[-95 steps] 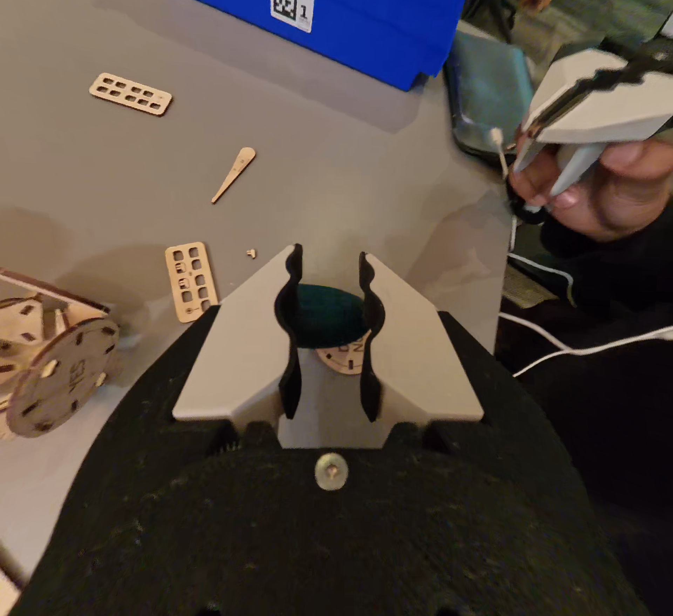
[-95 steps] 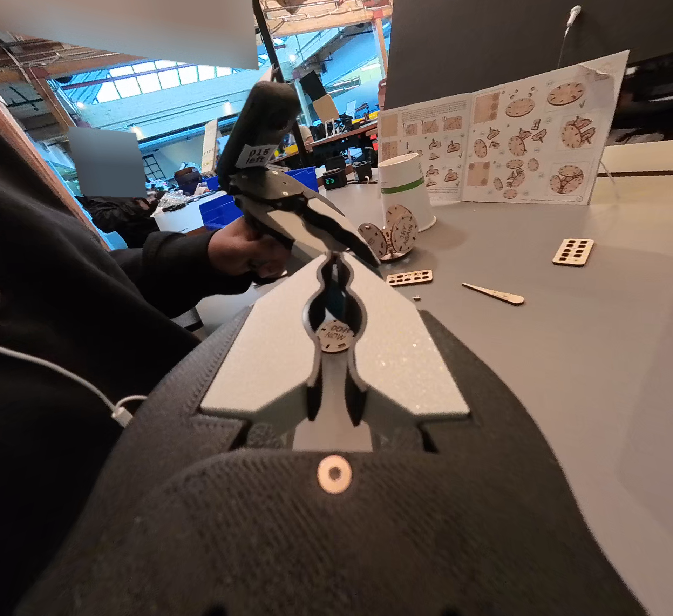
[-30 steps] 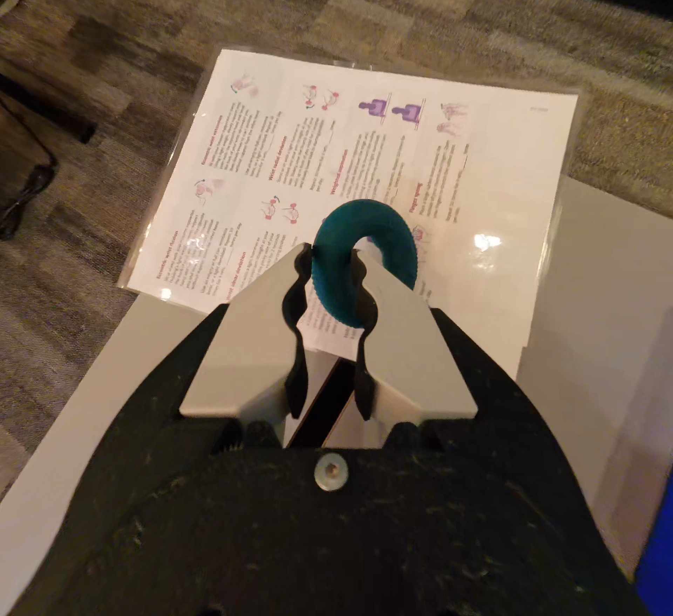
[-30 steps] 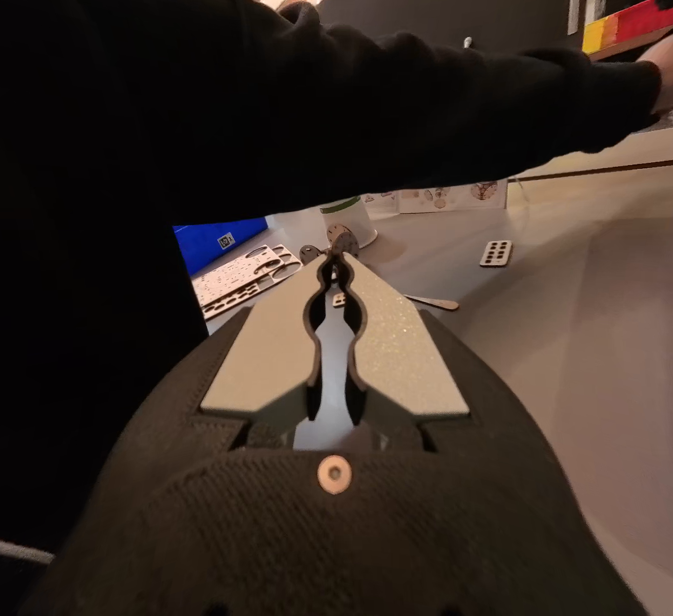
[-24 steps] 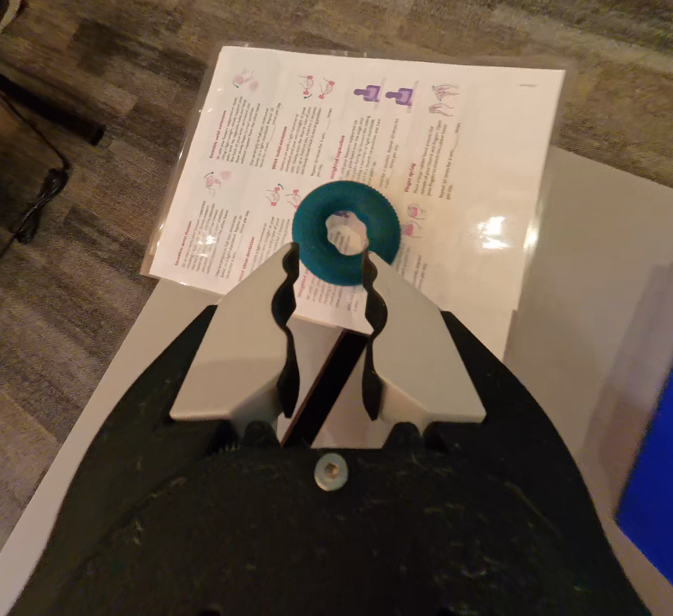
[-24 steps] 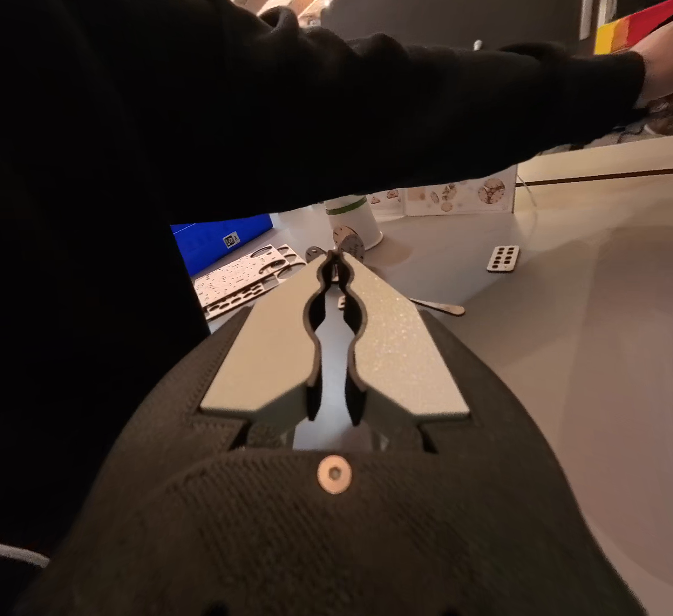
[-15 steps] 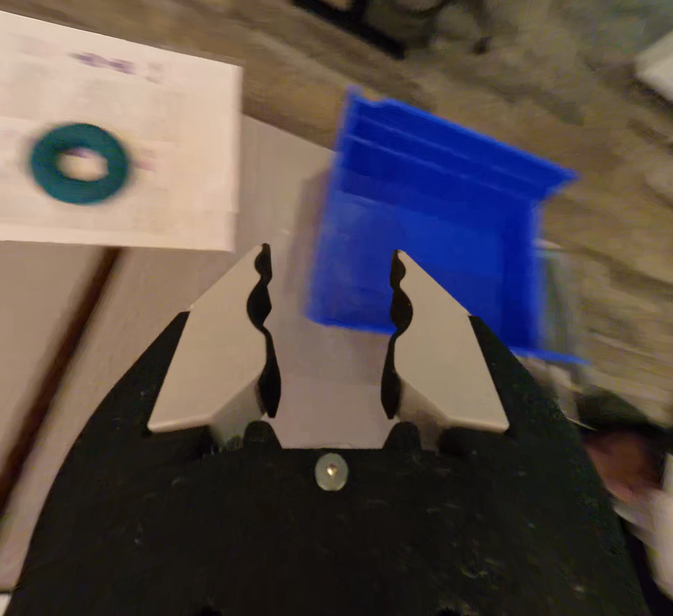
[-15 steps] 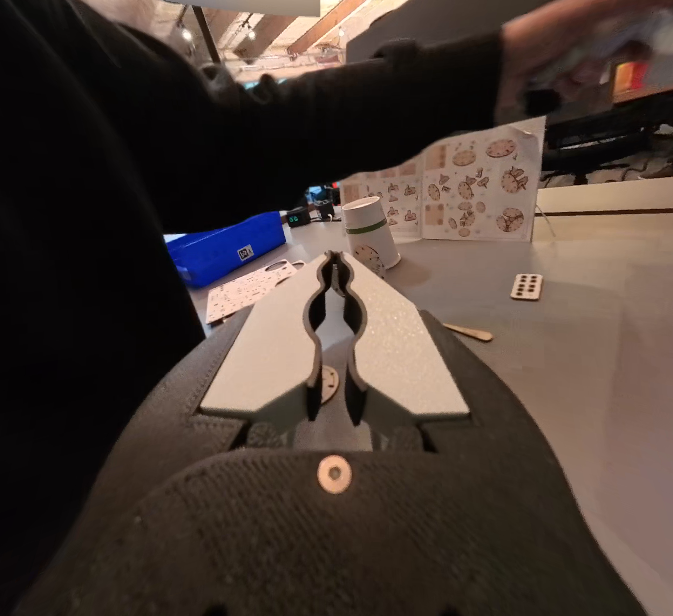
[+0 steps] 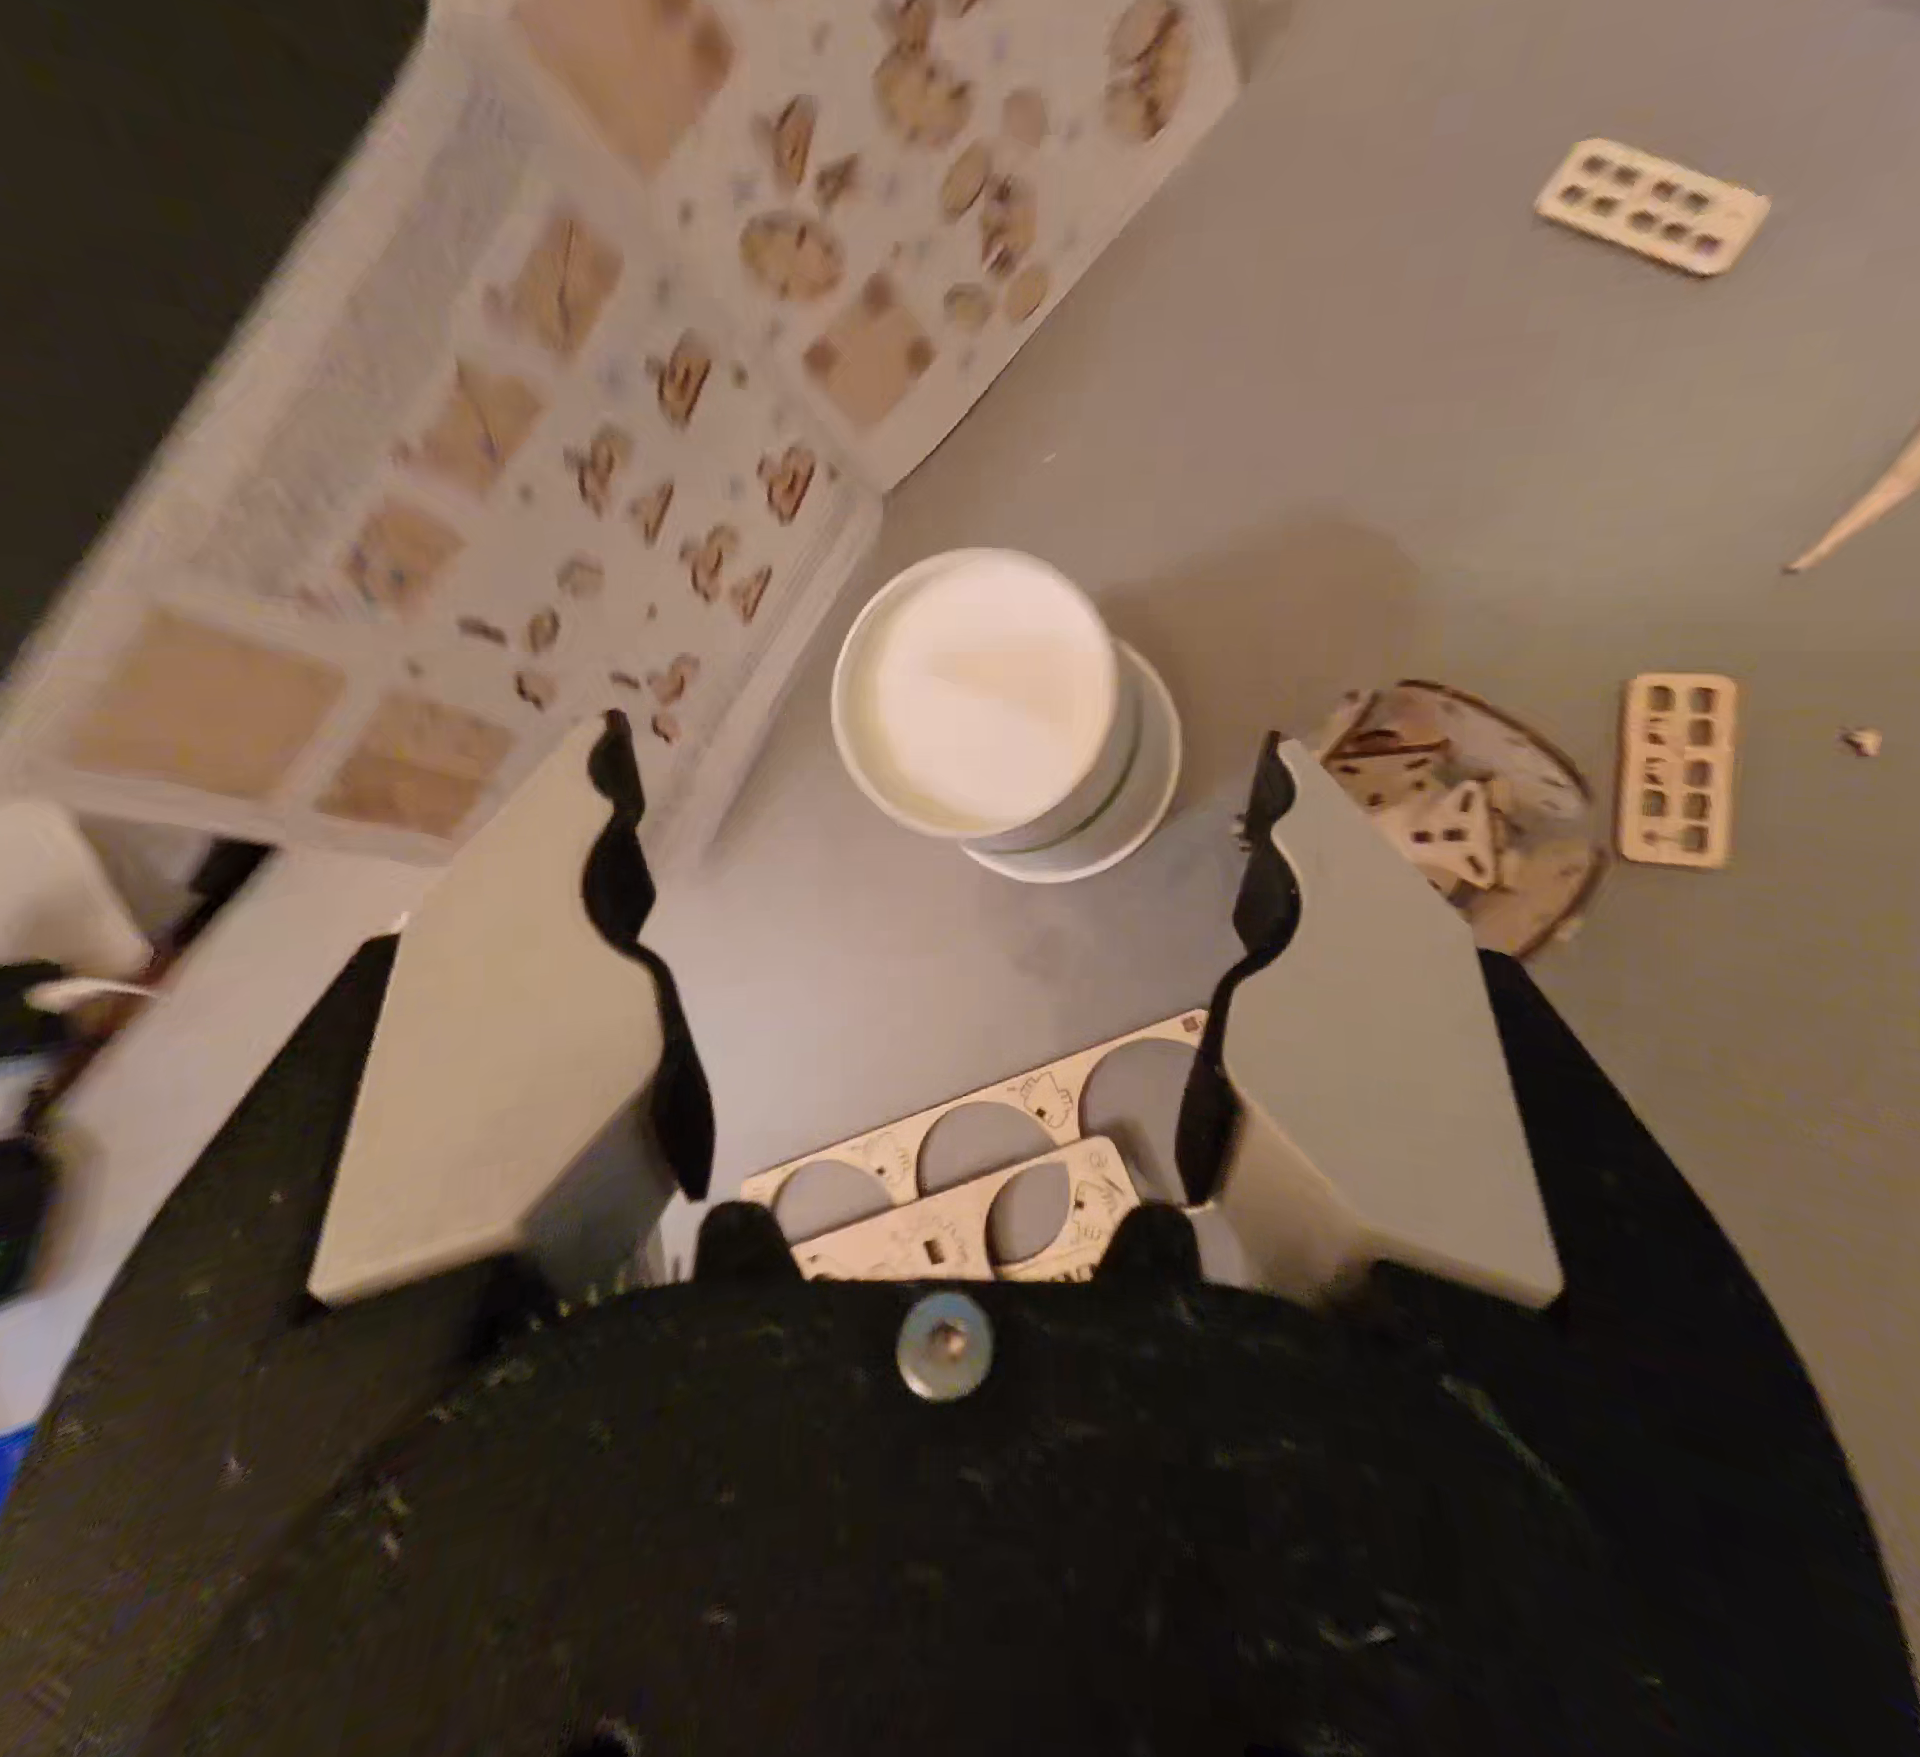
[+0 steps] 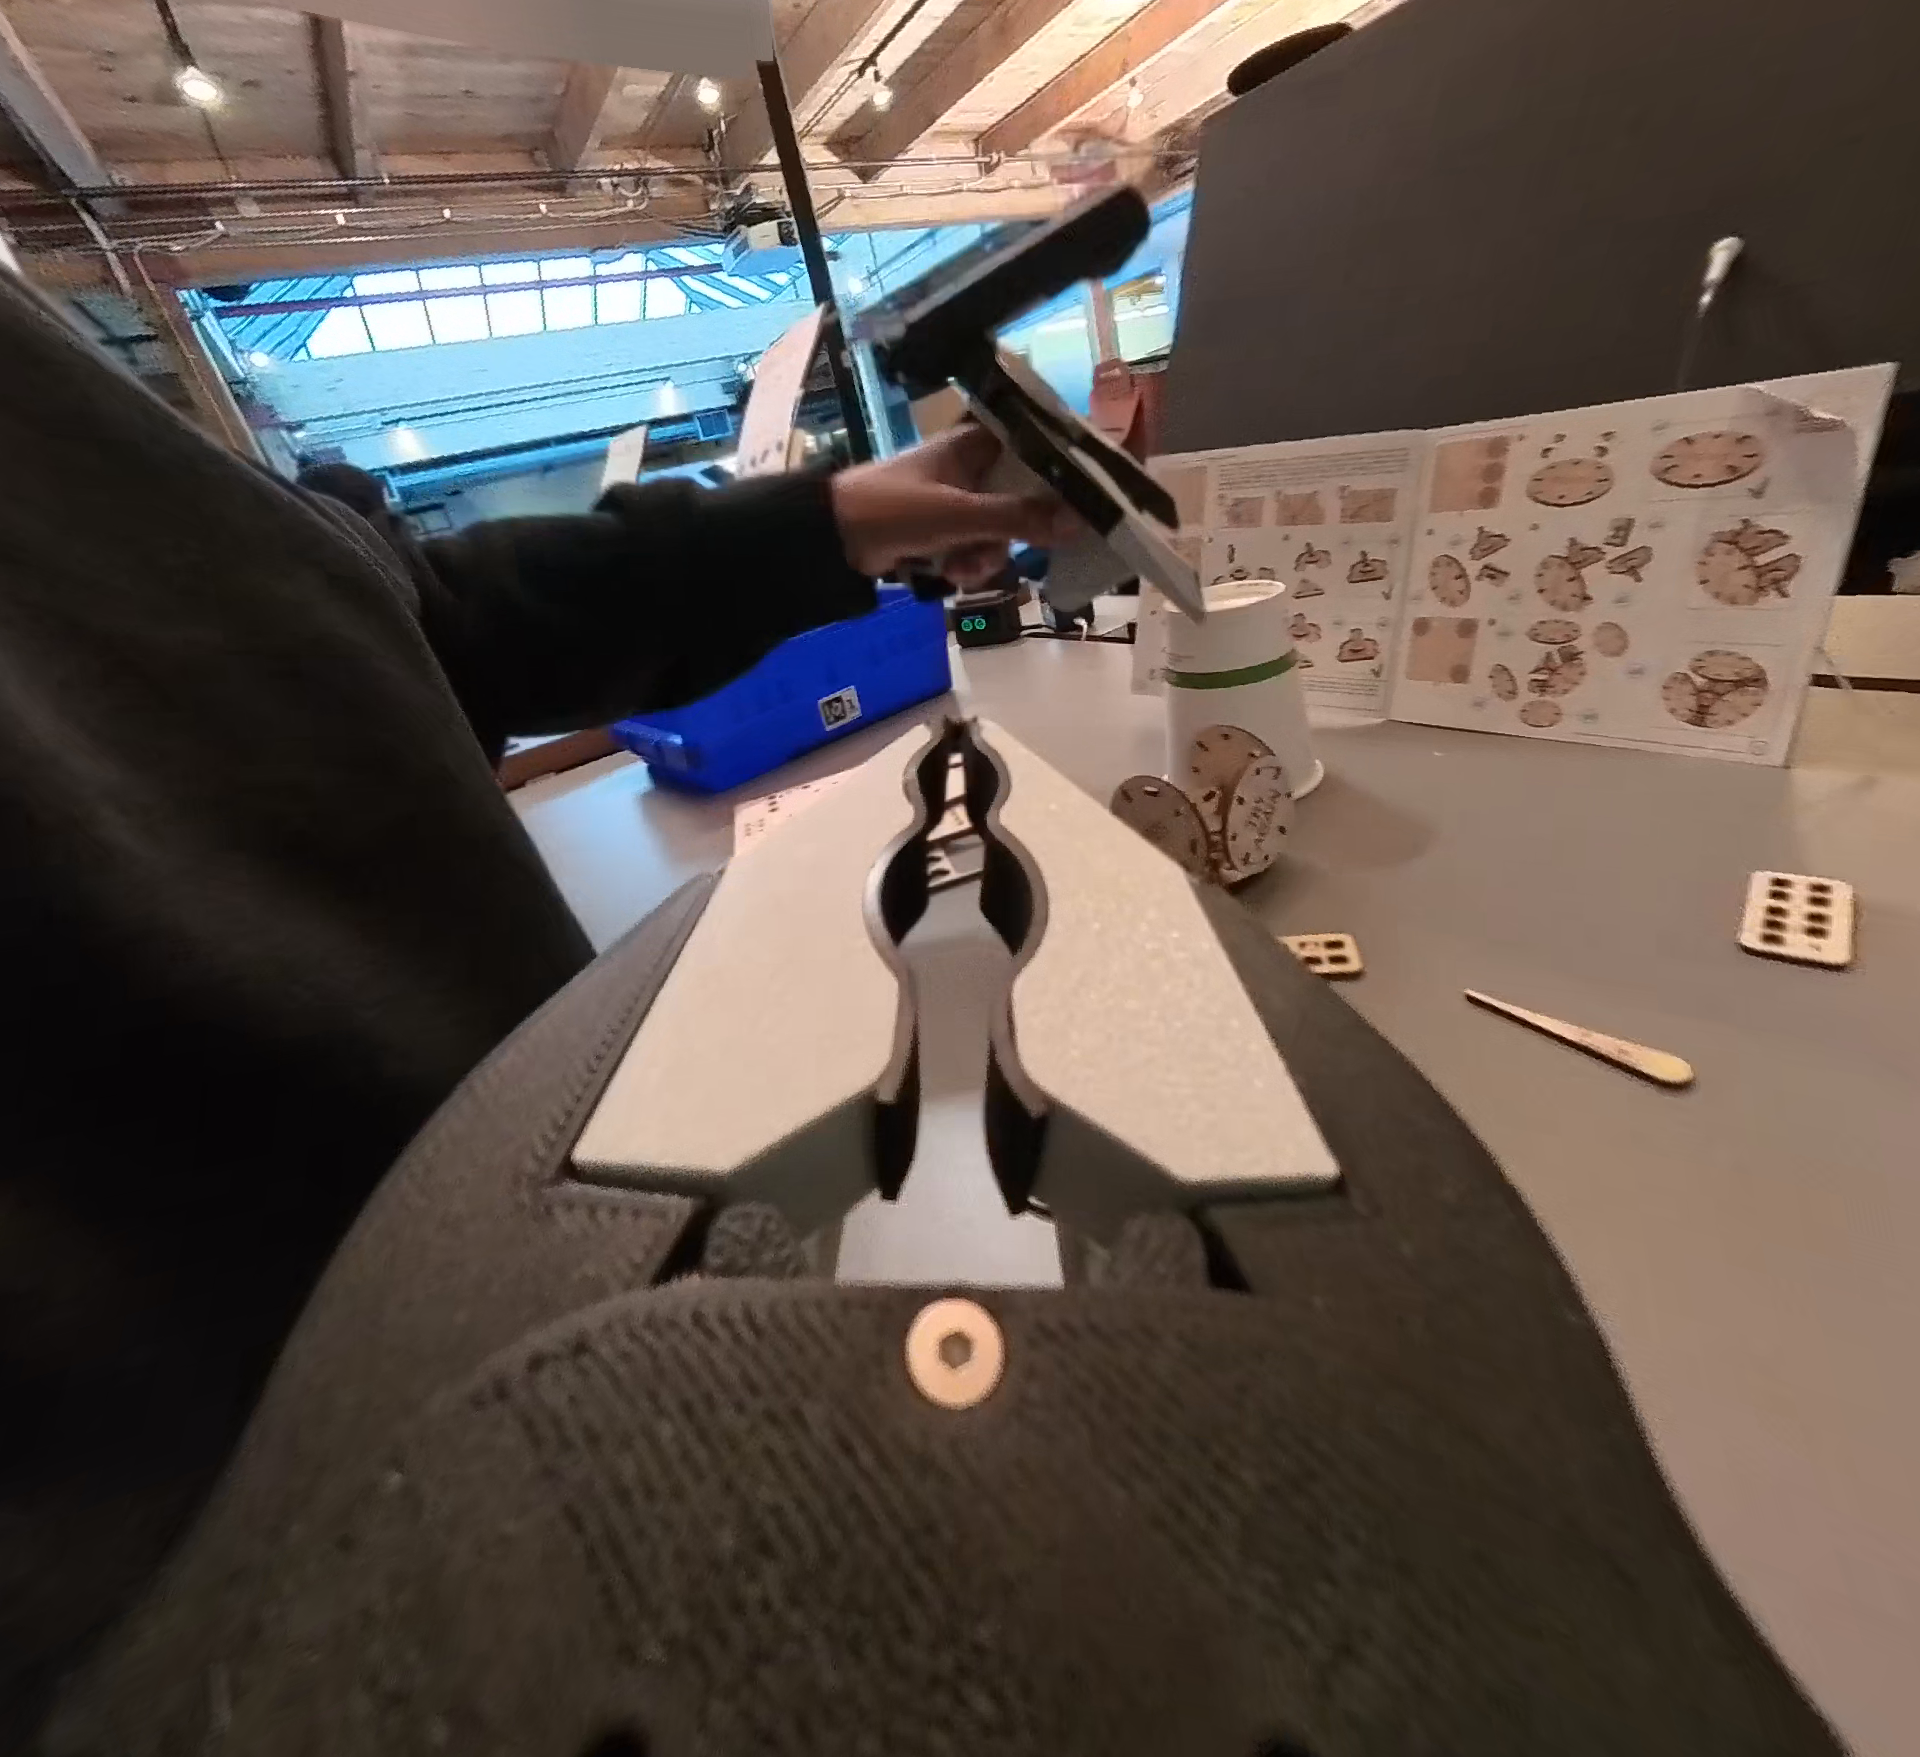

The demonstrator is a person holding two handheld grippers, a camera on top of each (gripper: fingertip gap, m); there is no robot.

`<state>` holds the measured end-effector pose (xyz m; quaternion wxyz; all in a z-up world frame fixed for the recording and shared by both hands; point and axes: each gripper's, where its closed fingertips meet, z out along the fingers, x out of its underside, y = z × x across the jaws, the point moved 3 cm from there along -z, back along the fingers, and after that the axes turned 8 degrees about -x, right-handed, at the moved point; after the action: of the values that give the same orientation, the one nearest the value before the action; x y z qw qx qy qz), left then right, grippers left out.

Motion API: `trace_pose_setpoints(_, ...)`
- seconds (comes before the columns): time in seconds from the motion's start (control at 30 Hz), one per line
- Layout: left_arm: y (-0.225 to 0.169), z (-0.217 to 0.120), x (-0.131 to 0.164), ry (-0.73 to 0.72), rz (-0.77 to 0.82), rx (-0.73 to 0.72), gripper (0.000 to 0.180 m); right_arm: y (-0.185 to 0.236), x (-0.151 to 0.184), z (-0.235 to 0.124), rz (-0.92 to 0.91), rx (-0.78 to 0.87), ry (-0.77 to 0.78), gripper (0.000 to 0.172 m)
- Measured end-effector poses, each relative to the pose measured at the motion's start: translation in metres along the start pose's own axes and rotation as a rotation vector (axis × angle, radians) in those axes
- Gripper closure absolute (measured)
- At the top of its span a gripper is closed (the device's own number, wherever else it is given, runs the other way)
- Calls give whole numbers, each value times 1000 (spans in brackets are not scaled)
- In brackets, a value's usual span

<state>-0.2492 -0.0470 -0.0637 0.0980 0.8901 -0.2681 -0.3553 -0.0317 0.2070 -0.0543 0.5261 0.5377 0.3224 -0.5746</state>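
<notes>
Booklet: the folded instruction booklet stands along the far left of the grey table, propped against a dark panel. It's blurry from above, so just pictures of wooden parts.

Left gripper: the left gripper is spread wide with nothing in it. It hangs right above the paper cup, one finger on each side and neither one touching. In the right wrist view it shows at, tips just over the cup's top.

Paper cup: the white paper cup sits upside down on the table with its flat bottom facing up. From the side it has a green band and flares toward the rim on the table.

Handling: thin paper like that would probably dent under a hard squeeze, so my guess is that any grip on it should be centred and gentle.

Wooden bits: punched-out wooden sheets lie just near the cup. A half-built round wooden model leans against the cup's right side. Further right are small wooden plates with square holes and a thin wooden pointer.

Right gripper: the right gripper is clenched shut on nothing, sitting low over the table, well apart from the cup.

Blue bin: a blue bin is at the table's left edge behind the sleeve.
</notes>
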Motion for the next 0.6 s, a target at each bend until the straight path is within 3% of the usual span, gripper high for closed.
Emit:
trace_pose_setpoints(0.13,-11,31,19,-5,-259,268,64,6,-4,4,-29,-3,22,172)
trace_pose_setpoints(0.23,-20,37,15,-28,-340,391,113,5,-8,3,-50,20,29,172)
trace_pose_setpoints(0.27,-21,34,11,-45,-347,421,113,4,-10,2,-52,27,26,172)
trace_pose_setpoints(0.47,-4,-16,-32,-220,-316,387,113,-7,-11,-3,-25,34,4,172)
trace_pose_setpoints(0.6,-12,-64,-93,-387,-190,374,113,-16,-5,-2,0,13,3,172)
